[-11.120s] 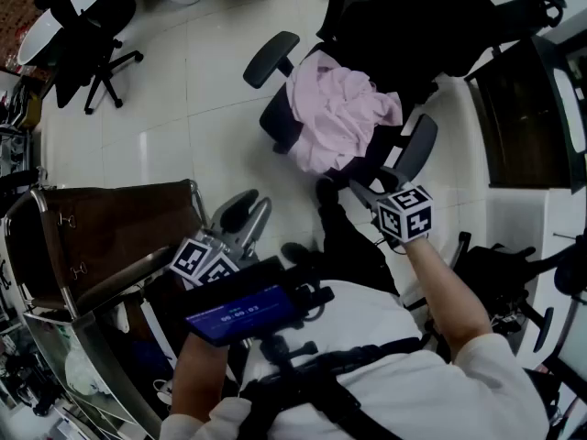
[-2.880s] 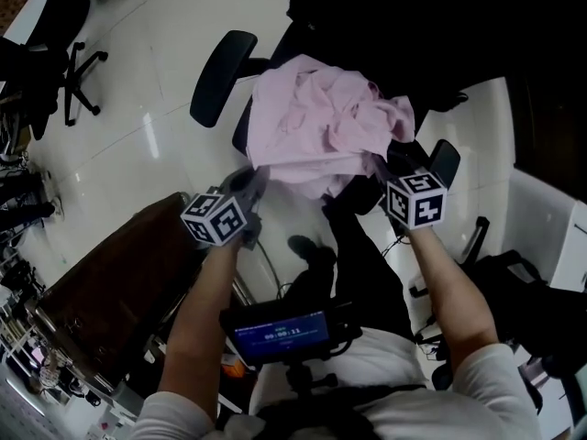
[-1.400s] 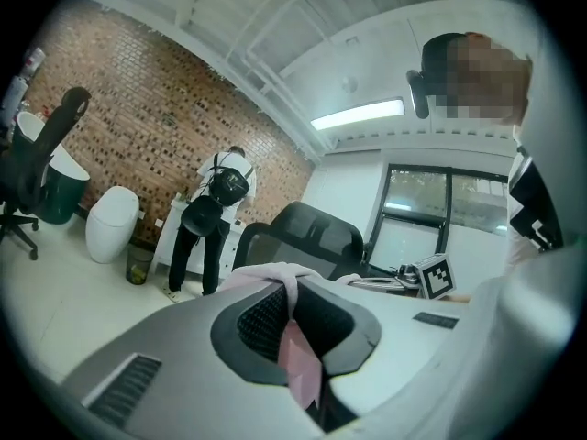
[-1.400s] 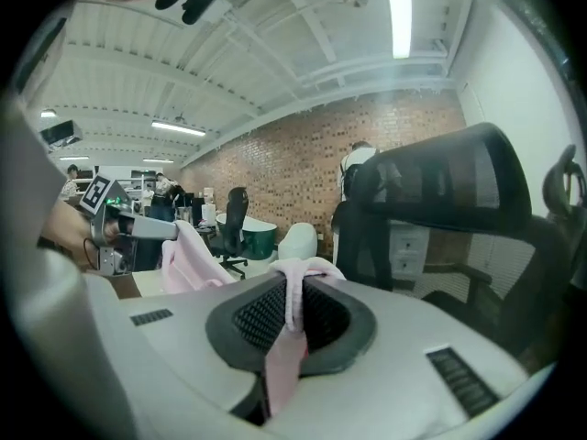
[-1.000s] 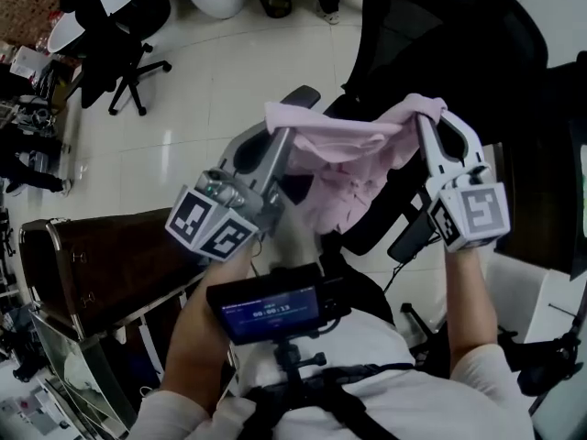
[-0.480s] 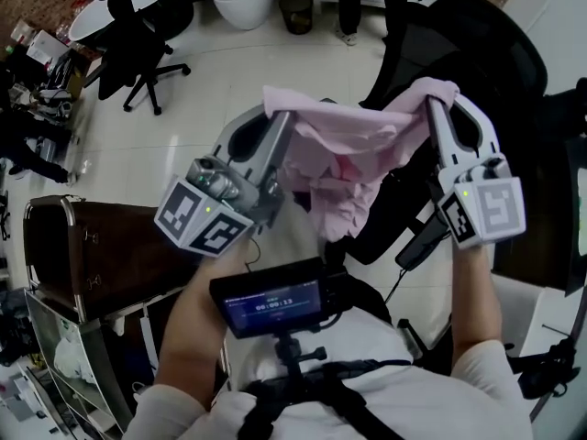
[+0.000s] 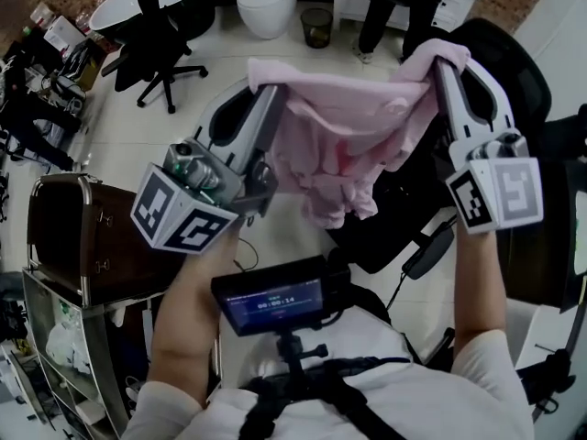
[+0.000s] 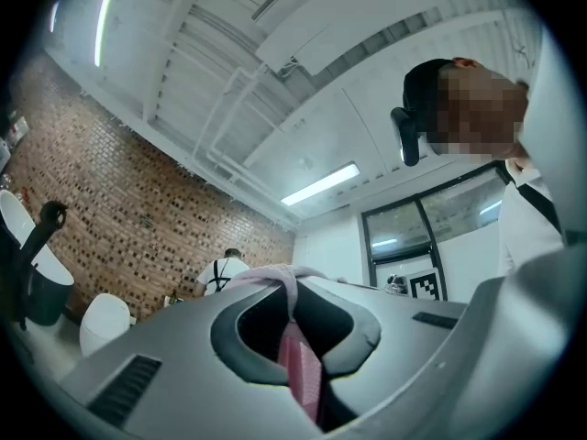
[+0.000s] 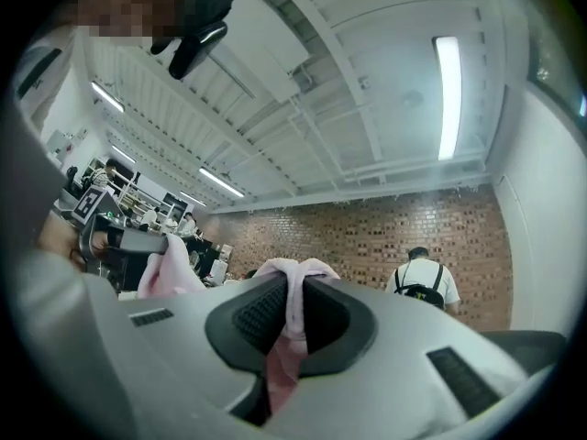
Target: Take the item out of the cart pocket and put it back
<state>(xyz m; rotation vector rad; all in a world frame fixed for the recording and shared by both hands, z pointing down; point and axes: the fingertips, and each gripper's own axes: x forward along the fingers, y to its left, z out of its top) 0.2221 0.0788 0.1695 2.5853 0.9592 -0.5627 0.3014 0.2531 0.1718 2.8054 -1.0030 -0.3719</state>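
1. Find left gripper (image 7: 260, 88) clamped tight on one top corner of pink garment (image 7: 339, 145).
2. Find right gripper (image 7: 447, 58) likewise clamped on the other corner, with the garment stretched in the air, clear of the cart (image 7: 64, 236).
3. See pinched folds only in gripper views; see hanging spread only from head view.
4. Count two grippers, one garment, one cart.
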